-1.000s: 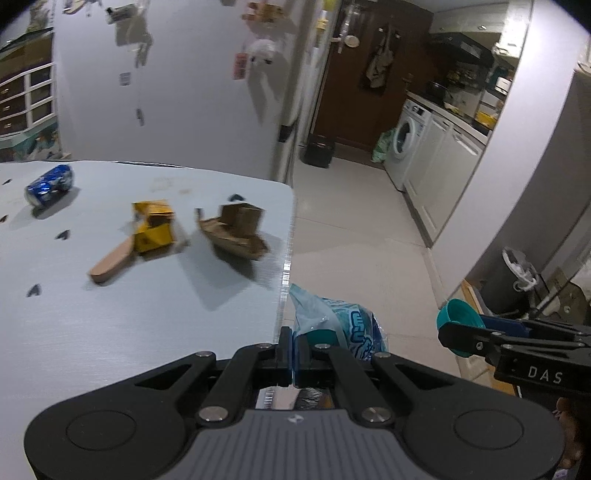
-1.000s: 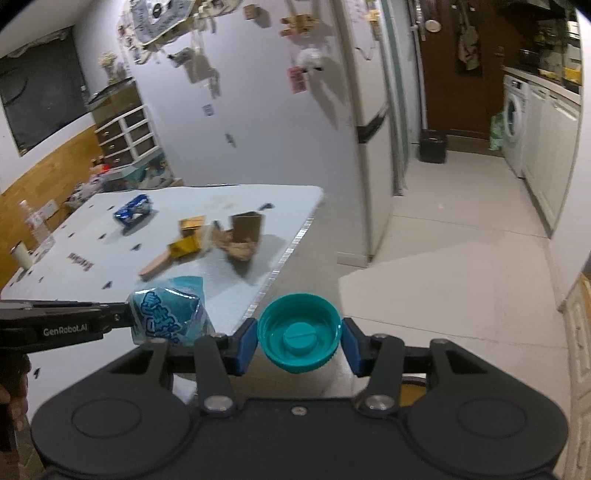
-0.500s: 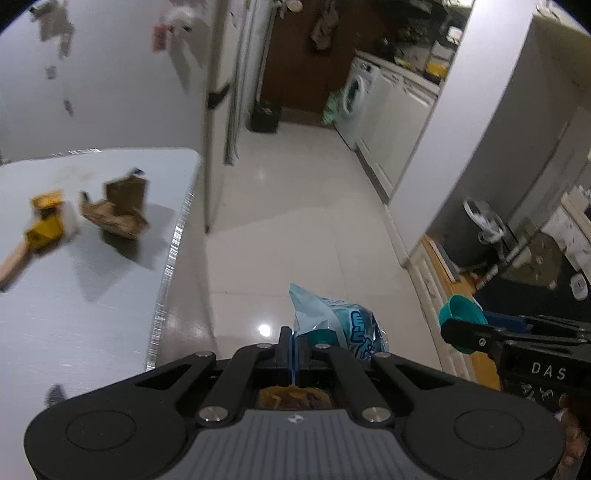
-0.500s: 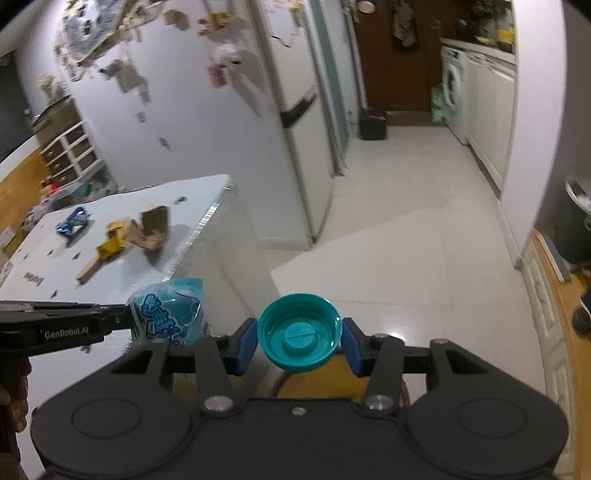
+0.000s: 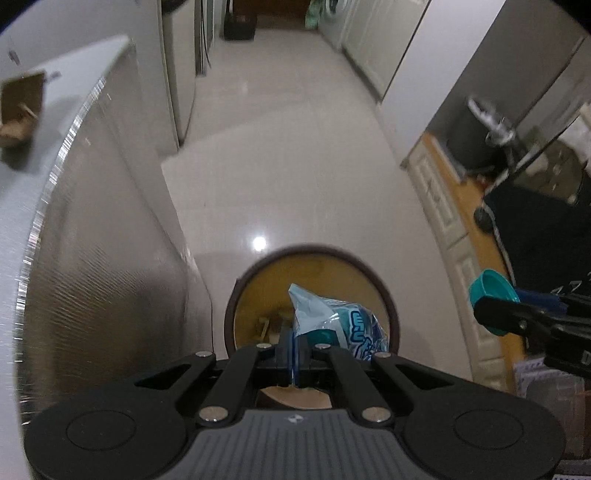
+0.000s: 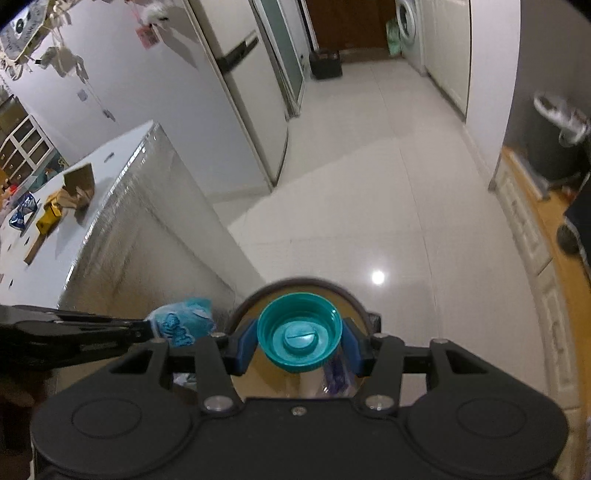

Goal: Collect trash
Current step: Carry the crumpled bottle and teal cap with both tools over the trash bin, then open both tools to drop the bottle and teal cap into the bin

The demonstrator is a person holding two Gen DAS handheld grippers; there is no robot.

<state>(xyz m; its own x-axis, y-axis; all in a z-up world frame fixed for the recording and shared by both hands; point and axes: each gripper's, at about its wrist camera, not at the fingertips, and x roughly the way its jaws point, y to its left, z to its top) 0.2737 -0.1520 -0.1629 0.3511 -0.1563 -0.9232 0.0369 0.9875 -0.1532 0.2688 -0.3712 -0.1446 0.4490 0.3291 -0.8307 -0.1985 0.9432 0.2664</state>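
My left gripper [image 5: 295, 363] is shut on a light blue plastic wrapper [image 5: 340, 325] and holds it over a round brown trash bin [image 5: 314, 258] on the floor; some scraps lie inside. My right gripper [image 6: 300, 347] is shut on a teal bottle cap [image 6: 299, 341], also above the bin's rim [image 6: 306, 282]. The cap shows at the right of the left wrist view [image 5: 491, 291]. The wrapper shows at the left of the right wrist view [image 6: 181, 323]. Cardboard scraps [image 6: 77, 188], a yellow box [image 6: 50, 218] and a blue can [image 6: 22, 212] lie on the white table [image 6: 122, 155].
The table's foil-covered side [image 5: 103, 258] stands just left of the bin. A fridge [image 6: 243, 92] is behind it. A white tiled floor [image 5: 295, 147] leads to a washing machine [image 6: 406, 26]. A wooden doorstep [image 6: 535, 229] and dark objects are to the right.
Both grippers have swung away from the table top and tilted down toward the floor. The trash bin has come into view beneath them. Both grips are unchanged.
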